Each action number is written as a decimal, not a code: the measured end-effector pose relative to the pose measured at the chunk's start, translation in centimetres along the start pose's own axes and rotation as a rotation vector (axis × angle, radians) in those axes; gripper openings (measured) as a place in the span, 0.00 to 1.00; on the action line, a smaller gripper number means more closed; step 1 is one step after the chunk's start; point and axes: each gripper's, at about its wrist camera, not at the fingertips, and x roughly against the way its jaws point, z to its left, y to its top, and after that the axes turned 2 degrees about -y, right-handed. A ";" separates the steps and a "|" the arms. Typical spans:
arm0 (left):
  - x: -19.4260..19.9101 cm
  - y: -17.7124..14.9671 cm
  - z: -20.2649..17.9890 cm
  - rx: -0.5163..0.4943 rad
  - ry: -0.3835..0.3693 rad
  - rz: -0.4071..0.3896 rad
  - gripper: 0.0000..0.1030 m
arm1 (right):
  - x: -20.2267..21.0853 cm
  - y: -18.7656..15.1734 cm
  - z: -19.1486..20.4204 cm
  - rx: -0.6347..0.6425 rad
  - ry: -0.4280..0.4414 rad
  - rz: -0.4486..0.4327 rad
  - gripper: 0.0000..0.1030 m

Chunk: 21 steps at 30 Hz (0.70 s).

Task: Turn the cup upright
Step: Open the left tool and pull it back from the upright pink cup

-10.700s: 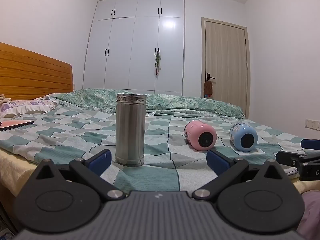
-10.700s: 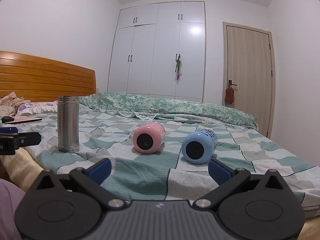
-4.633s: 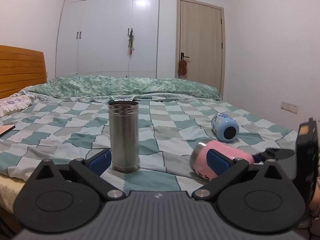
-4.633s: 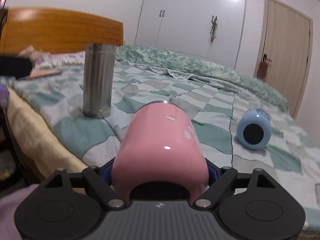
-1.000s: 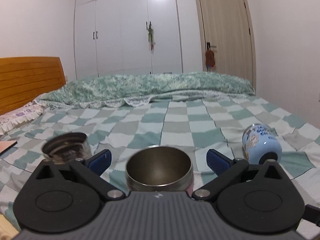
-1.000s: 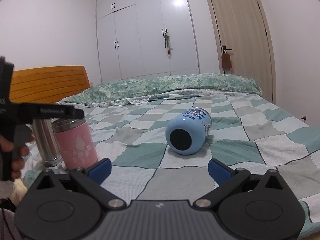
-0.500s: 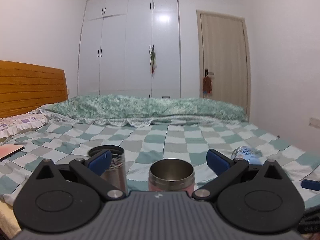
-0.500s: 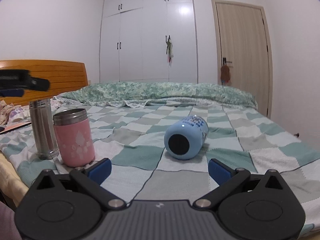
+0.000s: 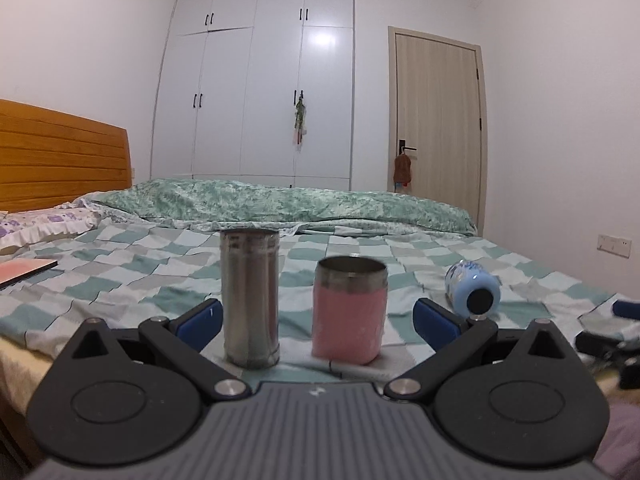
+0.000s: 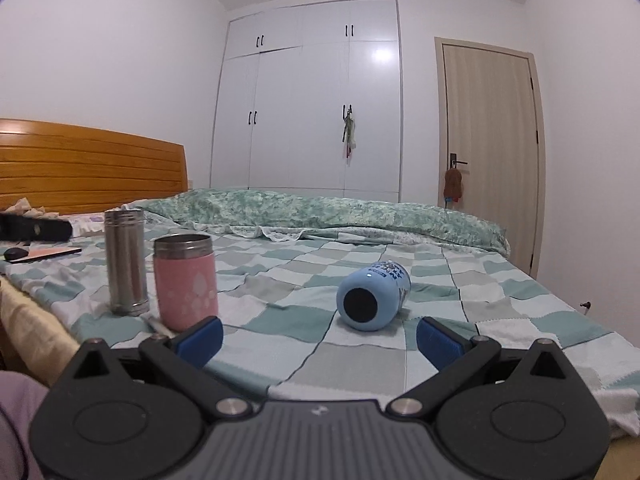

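Observation:
A pink cup with a steel rim stands upright on the checked bedspread, right of an upright steel cup. Both also show in the right wrist view, the pink cup beside the steel cup. A light blue cup lies on its side, its dark base towards me; it also shows in the left wrist view. My left gripper is open and empty, just in front of the two upright cups. My right gripper is open and empty, in front of the blue cup.
The bed has a wooden headboard on the left and a rolled green quilt at the far side. A pink book and a dark mouse lie at the left. White wardrobe and a door stand behind.
My left gripper has drawn back and lowered from the pink cup, which stands upright beside the steel cup. My right gripper has shifted slightly, with the blue cup more centred between its fingers.

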 end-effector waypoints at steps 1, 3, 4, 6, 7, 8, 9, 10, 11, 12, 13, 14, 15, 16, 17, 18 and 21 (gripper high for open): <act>0.0 -0.5 0.0 -0.004 0.006 -0.001 1.00 | 0.4 -0.2 0.2 0.005 -0.002 -0.004 1.00; -0.1 -1.4 -0.1 -0.012 0.014 -0.005 1.00 | 1.1 -0.6 0.7 0.021 -0.012 -0.019 1.00; -0.1 -1.8 -0.2 -0.016 0.019 -0.009 1.00 | 1.3 -0.8 0.9 0.029 -0.018 -0.027 1.00; -0.1 -2.6 -0.5 -0.023 0.026 -0.019 1.00 | 1.8 -1.0 1.2 0.037 -0.028 -0.046 1.00; -0.1 -2.8 -0.5 -0.024 0.027 -0.027 1.00 | 1.9 -1.0 1.3 0.038 -0.033 -0.056 1.00; -0.1 -3.2 -0.6 -0.026 0.028 -0.037 1.00 | 2.0 -1.0 1.4 0.038 -0.039 -0.068 1.00; 0.0 -3.5 -0.7 -0.030 0.028 -0.044 1.00 | 2.2 -1.1 1.4 0.038 -0.044 -0.078 1.00; 0.0 -3.7 -0.8 -0.035 0.031 -0.048 1.00 | 2.2 -1.2 1.4 0.038 -0.049 -0.087 1.00; 0.0 -3.8 -0.9 -0.037 0.033 -0.052 1.00 | 2.2 -1.3 1.4 0.037 -0.053 -0.093 1.00; 0.1 -3.8 -0.9 -0.037 0.032 -0.058 1.00 | 2.3 -1.4 1.4 0.036 -0.057 -0.099 1.00; 0.1 -3.8 -0.9 -0.037 0.031 -0.061 1.00 | 2.4 -1.4 1.4 0.032 -0.060 -0.106 1.00; 0.1 -3.8 -0.9 -0.036 0.032 -0.062 1.00 | 2.4 -1.4 1.3 0.028 -0.062 -0.110 1.00; 0.0 -3.9 -0.9 -0.034 0.035 -0.062 1.00 | 2.4 -1.5 1.3 0.024 -0.064 -0.110 1.00; 0.0 -4.0 -0.9 -0.033 0.036 -0.061 1.00 | 2.3 -1.5 1.3 0.021 -0.068 -0.106 1.00; 0.0 -4.1 -0.9 -0.033 0.037 -0.061 1.00 | 2.2 -1.5 1.2 0.018 -0.072 -0.102 1.00; 0.1 -4.1 -1.0 -0.035 0.038 -0.064 1.00 | 2.1 -1.5 1.2 0.015 -0.075 -0.099 1.00; 0.3 -4.1 -1.1 -0.042 0.035 -0.075 1.00 | 2.0 -1.6 1.2 0.007 -0.082 -0.100 1.00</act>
